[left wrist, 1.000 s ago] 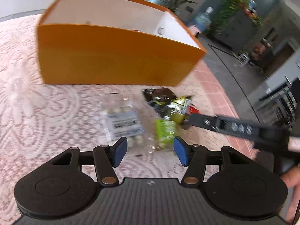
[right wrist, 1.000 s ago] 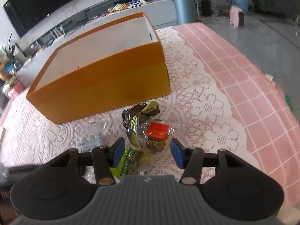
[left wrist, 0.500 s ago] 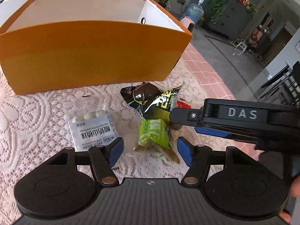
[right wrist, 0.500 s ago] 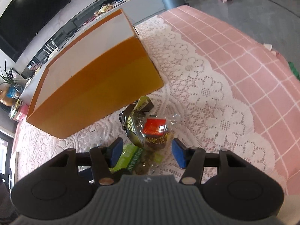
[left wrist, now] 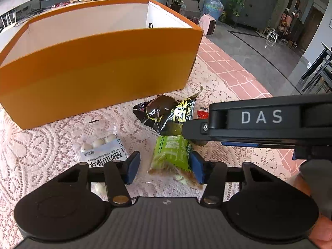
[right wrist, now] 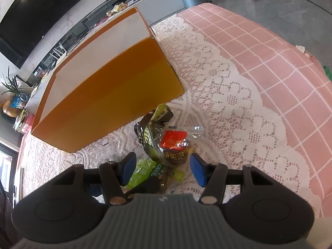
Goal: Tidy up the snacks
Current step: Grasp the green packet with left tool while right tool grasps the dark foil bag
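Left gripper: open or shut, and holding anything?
Open. The left gripper straddles the green snack packet on the lace, jaws apart, not yet clamped.

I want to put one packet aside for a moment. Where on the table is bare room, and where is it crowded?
Bare lace lies right of the red-labelled clear packet, toward the pink checked cloth. It is crowded before the orange cardboard box: the white candy packet, green packet and black packet lie close together.

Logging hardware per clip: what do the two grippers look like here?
Both match: the left gripper and right gripper have black linkage arms, blue finger pads, round black discs and ribbed bodies. White "DAS" lettering marks the right gripper's side.
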